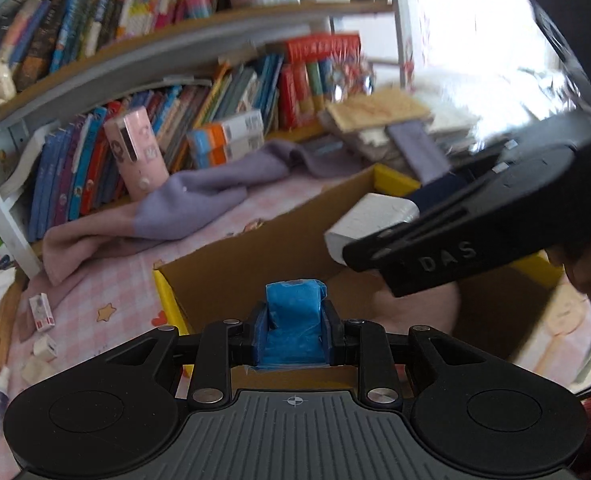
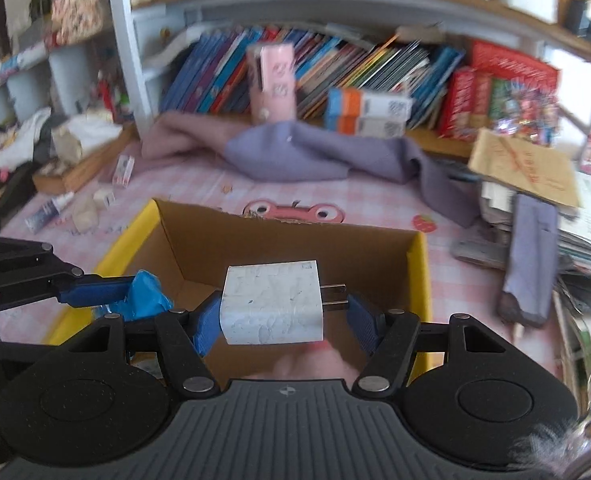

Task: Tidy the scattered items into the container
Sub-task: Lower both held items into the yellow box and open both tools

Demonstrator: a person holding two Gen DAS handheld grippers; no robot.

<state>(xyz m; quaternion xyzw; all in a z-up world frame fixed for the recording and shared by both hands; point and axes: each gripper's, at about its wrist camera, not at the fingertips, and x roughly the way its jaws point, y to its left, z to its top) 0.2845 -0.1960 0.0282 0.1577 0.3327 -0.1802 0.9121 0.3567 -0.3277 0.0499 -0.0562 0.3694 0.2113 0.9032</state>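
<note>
1. The white USB charger (image 2: 271, 302) hangs over the open cardboard box (image 2: 287, 248), so a release would likely drop it straight inside.
2. The right gripper (image 2: 283, 312) is clenched on the charger, one pad on its body, the other at the prongs.
3. The left gripper (image 1: 293, 320), over the box's near left corner, has its jaws closed on a blue crumpled wrapper (image 1: 293, 312), probably queued for the same box.
4. Something pink and blurred lies on the box floor; I cannot identify it.
5. Small cartons (image 2: 122, 170) and a dropper bottle (image 2: 47, 210) lie near the pink checked mat's (image 2: 215, 184) left edge, a lilac cloth (image 2: 315, 152) along its far edge.
</note>
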